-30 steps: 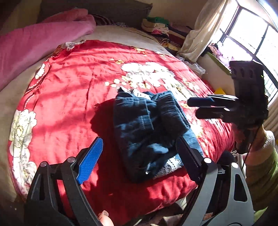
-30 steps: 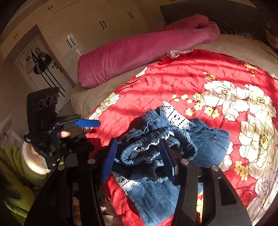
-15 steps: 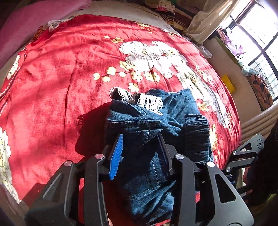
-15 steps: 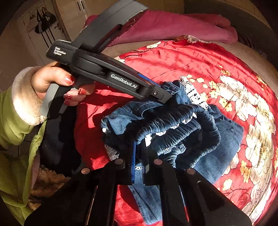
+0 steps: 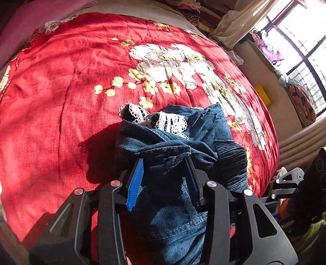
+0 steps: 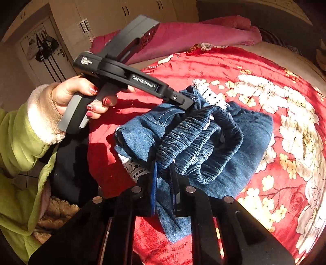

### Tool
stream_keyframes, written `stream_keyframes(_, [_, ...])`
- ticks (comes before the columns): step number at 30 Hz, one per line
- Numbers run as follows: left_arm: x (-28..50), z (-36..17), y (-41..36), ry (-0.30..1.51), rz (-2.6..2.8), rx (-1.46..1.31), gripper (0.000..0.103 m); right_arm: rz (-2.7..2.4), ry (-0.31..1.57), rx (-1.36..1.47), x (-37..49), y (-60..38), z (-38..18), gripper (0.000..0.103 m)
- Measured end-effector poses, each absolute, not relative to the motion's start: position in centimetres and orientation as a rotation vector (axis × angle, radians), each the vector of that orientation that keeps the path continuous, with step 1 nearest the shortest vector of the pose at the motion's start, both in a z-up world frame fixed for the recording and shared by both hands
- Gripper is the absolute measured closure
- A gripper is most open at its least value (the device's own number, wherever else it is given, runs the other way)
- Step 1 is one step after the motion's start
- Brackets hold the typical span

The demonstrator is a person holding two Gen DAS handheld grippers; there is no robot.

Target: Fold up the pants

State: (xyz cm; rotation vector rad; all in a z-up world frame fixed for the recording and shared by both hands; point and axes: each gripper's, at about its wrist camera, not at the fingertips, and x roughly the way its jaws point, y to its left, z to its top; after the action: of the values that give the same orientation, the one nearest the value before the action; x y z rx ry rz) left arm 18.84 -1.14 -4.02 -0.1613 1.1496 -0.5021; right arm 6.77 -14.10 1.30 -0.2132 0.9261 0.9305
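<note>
- Your left gripper [image 5: 165, 173] had its jaws clamped on a bunched fold of the blue denim pants [image 5: 179, 159], which lay crumpled near the front edge of the red floral bedspread [image 5: 67, 85].
- Only the left wrist view showed the lace trim [image 5: 161, 120] poking out at the far side of the heap, and the window [image 5: 301, 30] off to the right.
- Your right gripper [image 6: 164, 173] had its jaws nearly together, pinching the pants at the ruched elastic waistband [image 6: 193, 132].
- Only the right wrist view showed your left hand [image 6: 81, 97] on the handle, the pink bolster [image 6: 193, 34] beyond the bedspread, and the wardrobe doors [image 6: 101, 16].
- In the right wrist view the left gripper's body crossed in front of the pants and hid the cloth it held.
</note>
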Motion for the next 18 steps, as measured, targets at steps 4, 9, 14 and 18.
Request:
stream_keyframes(4, [18.4,-2.6,-0.9,1.1,-0.486,-0.133,0.049,1.013,0.813,-0.248,4.3,-13.0,4.0,0.09])
stream_keyframes(9, [18.5,-1.9,-0.6,1.076,-0.438,-0.096,0.038,1.093,0.747,-0.42,2.9,-8.3,3.4,0.08])
stream_keyframes(14, [19.1,-3.5,-0.6,1.126,-0.439,-0.087,0.038,1.05,0.752,-0.558,4.2,-4.7,1.5,0.079])
stream_keyframes(18, [19.4,-4.8,-0.9,1.148,-0.441,-0.086,0.038,1.023,0.774,-0.617,5.4,-3.1,0.2,0.079])
